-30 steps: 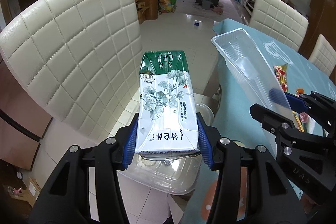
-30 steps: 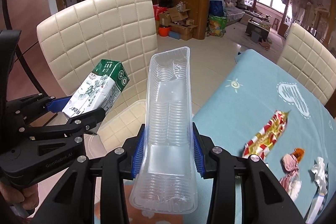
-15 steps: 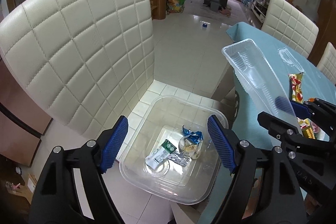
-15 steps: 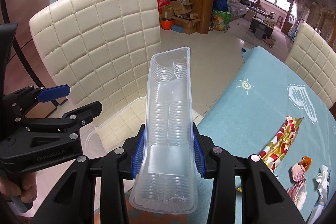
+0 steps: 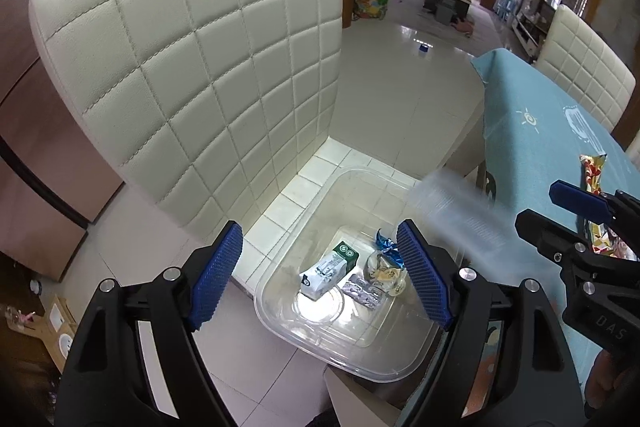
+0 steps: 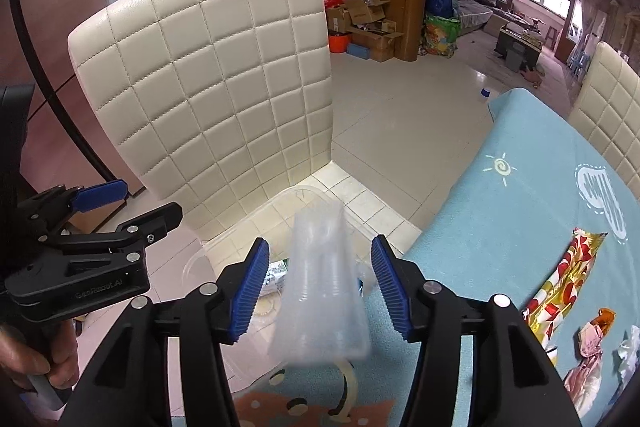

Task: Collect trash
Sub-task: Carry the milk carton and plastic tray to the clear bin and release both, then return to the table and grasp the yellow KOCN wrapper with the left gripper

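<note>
My left gripper [image 5: 318,247] hangs open over a clear plastic bin [image 5: 360,363] on the chair seat, with nothing between its pads. In the bin lie a green-and-white carton [image 5: 326,269], a blue wrapper [image 5: 386,245] and other small scraps. My right gripper [image 6: 319,267] is opening. A clear plastic tray [image 6: 320,287], blurred, hangs between its blue pads without touching them, over the bin's rim [image 6: 248,231]. In the left wrist view the tray [image 5: 460,215] is a blur beside the right gripper [image 5: 538,203]. In the right wrist view the left gripper [image 6: 148,201] is at the left.
A cream quilted chair back [image 6: 220,87] rises behind the bin. The table with a light-blue cloth [image 6: 500,219] is on the right and carries a red-and-yellow wrapper [image 6: 560,279] and crumpled scraps [image 6: 592,339]. A second chair [image 6: 612,107] stands beyond it.
The left gripper let go of the carton, which now lies in the bin, and its jaws spread. The right jaws parted from the clear tray, which now slips down, blurred.
</note>
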